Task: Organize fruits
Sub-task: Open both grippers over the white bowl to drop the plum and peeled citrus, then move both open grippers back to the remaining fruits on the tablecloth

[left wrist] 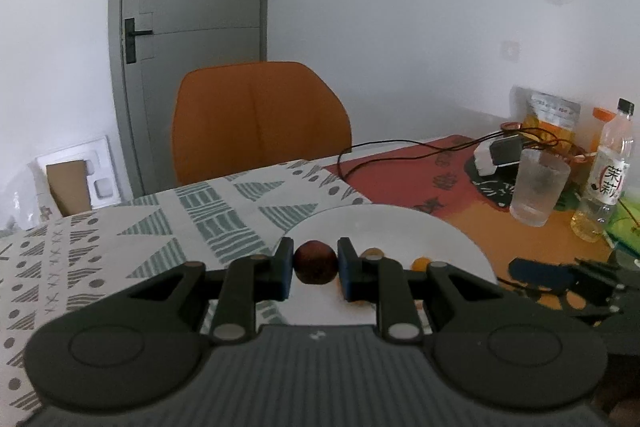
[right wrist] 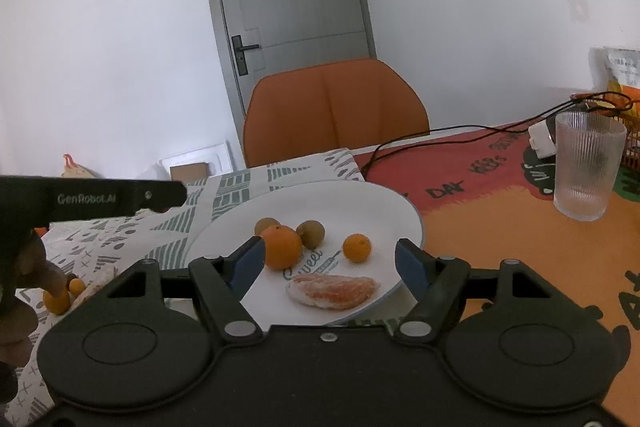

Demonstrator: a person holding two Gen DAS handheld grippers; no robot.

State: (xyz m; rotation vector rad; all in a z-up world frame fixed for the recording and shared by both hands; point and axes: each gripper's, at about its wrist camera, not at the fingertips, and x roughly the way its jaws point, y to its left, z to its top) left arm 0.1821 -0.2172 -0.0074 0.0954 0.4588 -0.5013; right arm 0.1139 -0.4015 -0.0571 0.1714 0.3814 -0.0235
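Note:
My left gripper (left wrist: 315, 251) is shut on a dark red round fruit (left wrist: 315, 269), held just over the near-left rim of the white plate (left wrist: 400, 227). In the right wrist view the plate (right wrist: 384, 203) carries a large orange (right wrist: 282, 247), two brown longans (right wrist: 311, 233), a small orange (right wrist: 357, 247) and a peeled citrus segment (right wrist: 334, 291). My right gripper (right wrist: 330, 247) stands open above the plate's near edge with nothing pressed between its pads; the large orange lies just ahead of its left finger. Two small oranges (right wrist: 56, 301) lie on the cloth at left, by a hand.
A ribbed glass (right wrist: 588, 167) stands on the orange mat to the right, with a black cable (right wrist: 440, 133) and a white charger behind it. A bottle (left wrist: 606, 171) and snack bag stand far right. An orange chair (left wrist: 260, 119) faces the table's far edge.

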